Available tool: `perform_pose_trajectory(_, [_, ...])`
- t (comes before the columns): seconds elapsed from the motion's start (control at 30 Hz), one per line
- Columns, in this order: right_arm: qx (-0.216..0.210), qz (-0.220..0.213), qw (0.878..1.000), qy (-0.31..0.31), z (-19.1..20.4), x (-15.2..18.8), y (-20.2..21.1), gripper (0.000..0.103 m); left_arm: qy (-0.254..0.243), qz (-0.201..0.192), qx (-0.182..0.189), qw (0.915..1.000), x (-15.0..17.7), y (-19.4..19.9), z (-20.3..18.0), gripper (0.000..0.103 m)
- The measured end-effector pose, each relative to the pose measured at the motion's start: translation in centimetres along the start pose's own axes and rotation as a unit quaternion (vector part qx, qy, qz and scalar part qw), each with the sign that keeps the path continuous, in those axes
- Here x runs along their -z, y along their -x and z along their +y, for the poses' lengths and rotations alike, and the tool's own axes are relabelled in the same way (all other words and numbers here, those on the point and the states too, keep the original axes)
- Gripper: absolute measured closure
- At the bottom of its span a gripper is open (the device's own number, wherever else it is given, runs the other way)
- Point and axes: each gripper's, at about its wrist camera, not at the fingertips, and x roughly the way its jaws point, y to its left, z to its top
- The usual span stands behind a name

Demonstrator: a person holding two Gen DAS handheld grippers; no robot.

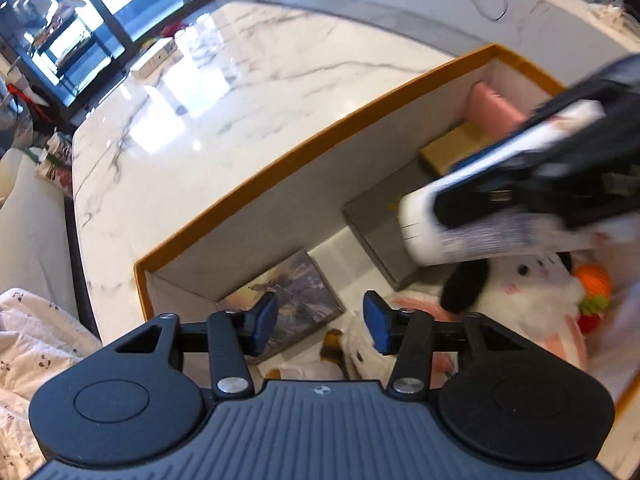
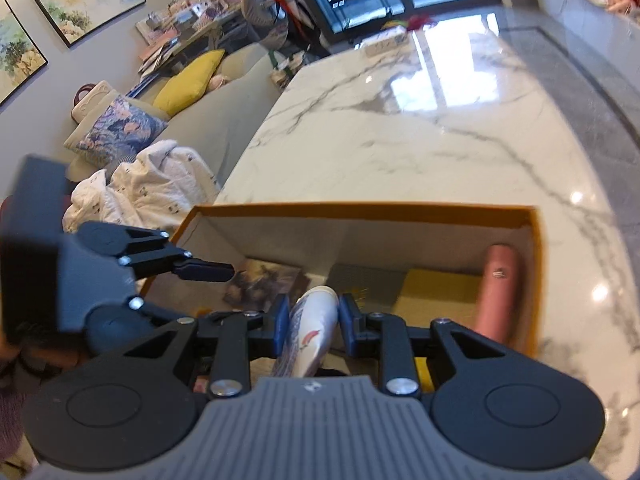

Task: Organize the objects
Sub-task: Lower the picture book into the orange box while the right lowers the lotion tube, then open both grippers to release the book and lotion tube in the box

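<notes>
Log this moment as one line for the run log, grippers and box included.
right gripper: shut on white tube, over orange-rimmed box | left gripper: open, empty, above box | box holds pink bottle, plush toy

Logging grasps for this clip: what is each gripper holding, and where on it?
The right gripper clamps a white tube across its body, behind its rounded end. The left gripper holds nothing; its jaws stand apart over the box.
</notes>
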Motion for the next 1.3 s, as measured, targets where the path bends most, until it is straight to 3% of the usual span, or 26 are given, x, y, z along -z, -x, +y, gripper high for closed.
perform_pose_trajectory(0.07, [0.008,0.017,1.0,0.003,0.9,-0.7,-1.1,0.074,0.003,-0.018,0.015,0.9997,0.1,-0.8,-0.6,0.06])
perform_pose_trajectory(0.3, [0.077,0.067,0.994,0.041,4.2,-2.9,-5.6,0.074,0.048,-0.055,0.067,0.9951,-1.4,0.5,0.5,0.062])
perform_pose_trajectory(0.57, [0.127,0.1,0.986,0.034,4.9,-3.7,-9.3,0.073,0.086,-0.061,0.103,0.9891,-3.0,2.2,1.7,0.066])
perform_pose_trajectory(0.67, [0.12,0.101,0.987,0.025,4.5,-3.6,-9.3,0.071,0.094,-0.064,0.107,0.9878,-3.1,2.3,1.9,0.072])
perform_pose_trajectory(0.83, [0.106,0.07,0.991,0.036,5.2,-4.1,-8.0,0.064,0.111,-0.075,0.101,0.9859,-3.5,2.2,2.3,0.084])
perform_pose_trajectory(1.07, [0.109,0.035,0.992,0.056,6.0,-4.2,-5.0,0.064,0.113,-0.072,0.096,0.9864,-4.1,2.4,2.0,0.084])
perform_pose_trajectory(1.3, [0.125,-0.017,0.989,0.075,7.1,-3.5,0.3,0.062,0.129,-0.091,0.08,0.9843,-3.0,6.8,1.0,0.084])
